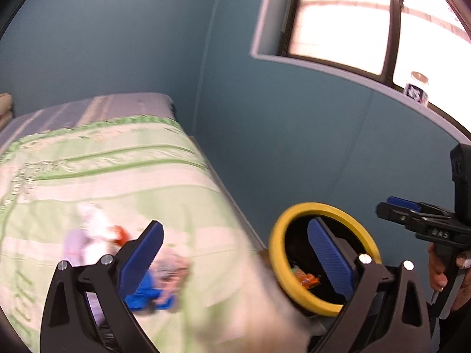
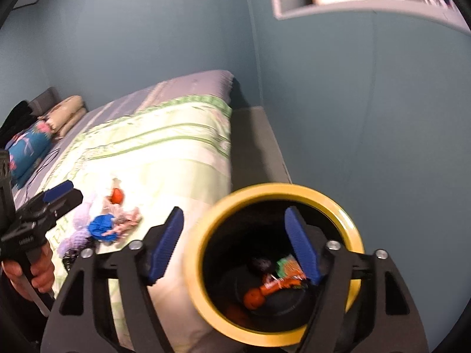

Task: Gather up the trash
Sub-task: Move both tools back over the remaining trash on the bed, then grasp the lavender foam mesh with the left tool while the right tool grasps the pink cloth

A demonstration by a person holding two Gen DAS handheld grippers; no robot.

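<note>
- Trash (image 2: 113, 223) lies in a loose heap on the green-striped bedspread (image 2: 164, 153): a blue crumpled piece, pale lilac netting, pinkish wrappers and an orange bit, all off to the left of the right gripper's (image 2: 235, 244) jaws.
- Right gripper's jaws stand spread with nothing between the pads; the right-hand pad hangs over the mouth of the yellow-rimmed bin (image 2: 338, 211).
- Inside the bin, just beyond and below that pad, sit orange and green wrappers (image 2: 282, 276).
- Left gripper (image 1: 235, 259) has its jaws spread wide and empty; the blurred heap shows around its left pad, the bin (image 1: 294, 214) behind its right pad.
- Each gripper is held by a hand (image 2: 41, 270) on its grip.
- Blue floral pillow (image 2: 28, 147) lies far beyond the jaws, at the head of the bed.
</note>
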